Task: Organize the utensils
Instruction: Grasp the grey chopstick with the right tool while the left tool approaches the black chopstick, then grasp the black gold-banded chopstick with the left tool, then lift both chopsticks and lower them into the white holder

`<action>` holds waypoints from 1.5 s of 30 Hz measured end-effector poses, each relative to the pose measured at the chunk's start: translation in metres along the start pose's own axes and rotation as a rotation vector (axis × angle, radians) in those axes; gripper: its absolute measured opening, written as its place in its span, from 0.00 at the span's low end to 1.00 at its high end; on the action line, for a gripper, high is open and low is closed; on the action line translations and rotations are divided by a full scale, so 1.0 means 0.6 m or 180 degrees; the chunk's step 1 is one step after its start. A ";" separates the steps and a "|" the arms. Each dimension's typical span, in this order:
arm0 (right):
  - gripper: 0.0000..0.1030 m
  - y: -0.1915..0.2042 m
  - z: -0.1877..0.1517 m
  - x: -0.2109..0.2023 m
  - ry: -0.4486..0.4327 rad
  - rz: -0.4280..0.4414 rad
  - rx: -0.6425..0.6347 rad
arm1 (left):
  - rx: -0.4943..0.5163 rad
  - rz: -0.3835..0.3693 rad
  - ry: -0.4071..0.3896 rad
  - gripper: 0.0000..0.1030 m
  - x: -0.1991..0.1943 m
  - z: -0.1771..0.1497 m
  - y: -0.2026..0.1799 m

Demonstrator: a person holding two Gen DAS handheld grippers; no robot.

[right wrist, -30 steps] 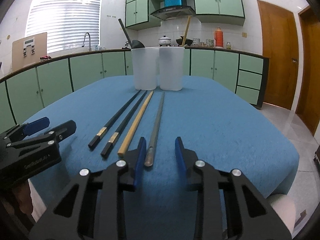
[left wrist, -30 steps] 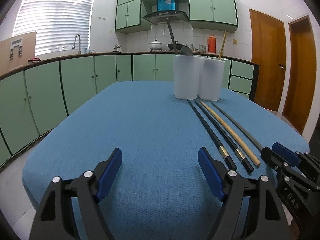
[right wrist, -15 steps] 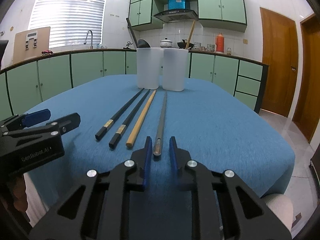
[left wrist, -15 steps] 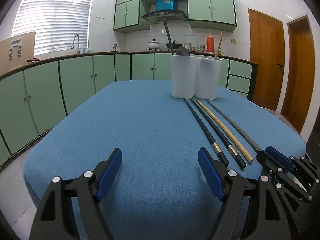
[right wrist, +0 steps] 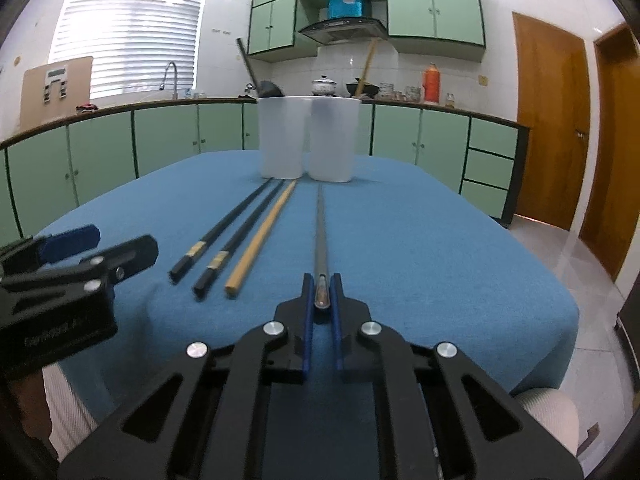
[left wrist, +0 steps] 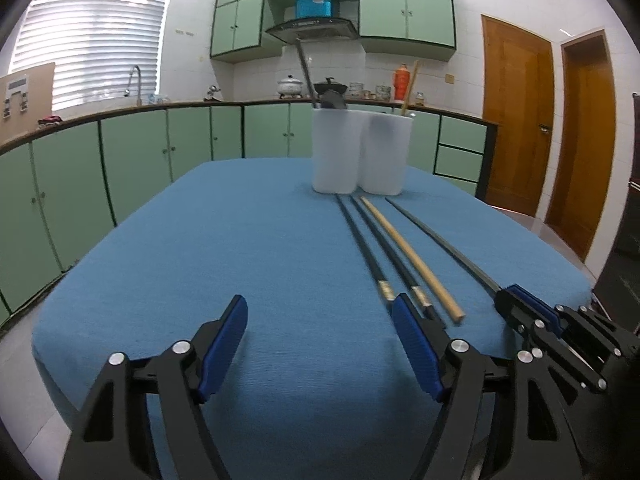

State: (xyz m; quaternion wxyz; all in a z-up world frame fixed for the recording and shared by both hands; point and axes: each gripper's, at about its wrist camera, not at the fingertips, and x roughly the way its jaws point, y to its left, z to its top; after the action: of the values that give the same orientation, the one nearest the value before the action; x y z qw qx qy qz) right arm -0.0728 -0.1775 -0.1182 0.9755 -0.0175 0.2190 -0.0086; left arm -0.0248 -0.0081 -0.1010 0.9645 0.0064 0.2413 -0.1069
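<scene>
The right gripper (right wrist: 321, 294) has its jaws pinched on the grey chopstick's (right wrist: 320, 224) near end, the left gripper (left wrist: 320, 344) gapes empty; next, probably lift toward the cups (right wrist: 306, 138) at twelve o'clock.

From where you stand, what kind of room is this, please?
Most likely a home kitchen: green cabinets, a range hood above a pot, and a sink tap by the window.

Four chopsticks lie flat, roughly parallel, tips toward the two white holders (right wrist: 306, 138): two black chopsticks (right wrist: 224, 230) on the left, wooden chopstick (right wrist: 262, 236) beside them, grey chopstick (right wrist: 321, 232) apart on the right. Left holder has a dark ladle (right wrist: 269, 88), right one a wooden stick (right wrist: 366, 66), both leaning.
</scene>
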 end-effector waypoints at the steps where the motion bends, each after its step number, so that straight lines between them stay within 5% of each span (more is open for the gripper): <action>1: 0.07 -0.004 0.000 0.001 0.0006 0.0000 0.0012 | 0.0003 -0.0024 0.0017 0.70 0.002 -0.001 -0.005; 11: 0.07 -0.006 -0.005 0.002 0.0008 0.0049 0.0039 | 0.0089 -0.0007 0.0092 0.59 0.024 -0.003 -0.036; 17: 0.07 -0.011 -0.006 0.002 0.0006 0.0084 0.0059 | 0.0124 -0.0047 0.0085 0.33 0.028 -0.002 -0.051; 21: 0.07 -0.013 -0.005 0.002 0.0005 0.0107 0.0075 | 0.0136 -0.0111 0.0098 0.08 0.031 0.000 -0.057; 32: 0.07 -0.021 0.007 -0.019 -0.0117 0.0136 0.0026 | 0.0110 -0.0112 0.0015 0.06 0.014 0.017 -0.049; 45: 0.06 -0.044 0.068 -0.074 -0.0468 0.0199 0.0037 | 0.0116 -0.0108 -0.0433 0.06 -0.055 0.077 -0.045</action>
State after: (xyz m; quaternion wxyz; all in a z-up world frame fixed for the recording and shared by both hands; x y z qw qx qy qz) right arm -0.0956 -0.2017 -0.0617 0.9889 -0.0056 0.1471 0.0218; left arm -0.0376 -0.0309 -0.0439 0.9765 0.0126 0.1733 -0.1278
